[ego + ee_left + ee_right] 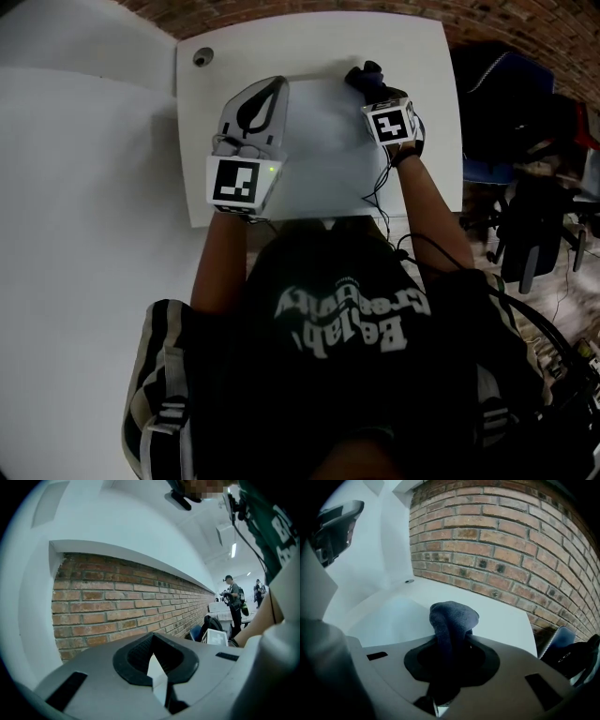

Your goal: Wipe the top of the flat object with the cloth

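The right gripper (373,86) was clamped on the dark cloth (452,616) at the far right corner of the board (323,150), so pretty much all of the board lay to its left and back toward the person, while the left gripper (277,86), jaws closed up, sat along its left edge.

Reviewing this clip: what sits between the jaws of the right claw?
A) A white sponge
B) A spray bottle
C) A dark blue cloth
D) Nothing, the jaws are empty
C: the right gripper view shows a dark blue cloth bunched between the jaws of the right claw, above the white table. The left claw pinches the edge of the flat object.
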{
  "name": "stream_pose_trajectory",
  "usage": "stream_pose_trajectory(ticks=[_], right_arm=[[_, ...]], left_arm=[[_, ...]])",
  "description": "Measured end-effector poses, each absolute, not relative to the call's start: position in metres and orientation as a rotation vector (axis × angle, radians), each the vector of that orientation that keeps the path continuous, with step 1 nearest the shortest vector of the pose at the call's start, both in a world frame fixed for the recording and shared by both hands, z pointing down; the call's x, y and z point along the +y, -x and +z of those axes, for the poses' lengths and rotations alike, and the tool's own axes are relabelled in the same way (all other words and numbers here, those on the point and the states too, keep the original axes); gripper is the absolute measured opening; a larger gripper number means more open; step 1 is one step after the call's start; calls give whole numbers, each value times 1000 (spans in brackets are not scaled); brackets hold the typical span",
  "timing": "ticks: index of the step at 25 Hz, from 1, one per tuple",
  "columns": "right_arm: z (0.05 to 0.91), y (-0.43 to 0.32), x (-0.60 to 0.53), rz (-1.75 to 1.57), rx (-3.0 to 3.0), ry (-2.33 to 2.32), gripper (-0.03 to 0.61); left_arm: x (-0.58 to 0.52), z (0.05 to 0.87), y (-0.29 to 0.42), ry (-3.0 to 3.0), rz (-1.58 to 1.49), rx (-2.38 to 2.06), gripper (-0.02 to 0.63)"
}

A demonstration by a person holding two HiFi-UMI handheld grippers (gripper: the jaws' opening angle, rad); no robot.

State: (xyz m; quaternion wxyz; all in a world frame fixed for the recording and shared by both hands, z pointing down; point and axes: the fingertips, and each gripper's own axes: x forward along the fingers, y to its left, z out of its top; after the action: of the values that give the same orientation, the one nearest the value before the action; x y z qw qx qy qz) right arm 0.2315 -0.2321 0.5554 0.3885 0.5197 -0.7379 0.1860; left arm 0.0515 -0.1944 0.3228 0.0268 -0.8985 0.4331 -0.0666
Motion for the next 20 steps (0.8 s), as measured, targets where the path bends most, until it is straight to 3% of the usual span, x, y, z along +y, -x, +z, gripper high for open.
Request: stream_pose_trajectory(ticks=[20], right_arm=[[563, -234, -212, 402, -1978, -1201, 58]], left_arm=[[-142, 350, -54, 2692, -330, 1518, 0]])
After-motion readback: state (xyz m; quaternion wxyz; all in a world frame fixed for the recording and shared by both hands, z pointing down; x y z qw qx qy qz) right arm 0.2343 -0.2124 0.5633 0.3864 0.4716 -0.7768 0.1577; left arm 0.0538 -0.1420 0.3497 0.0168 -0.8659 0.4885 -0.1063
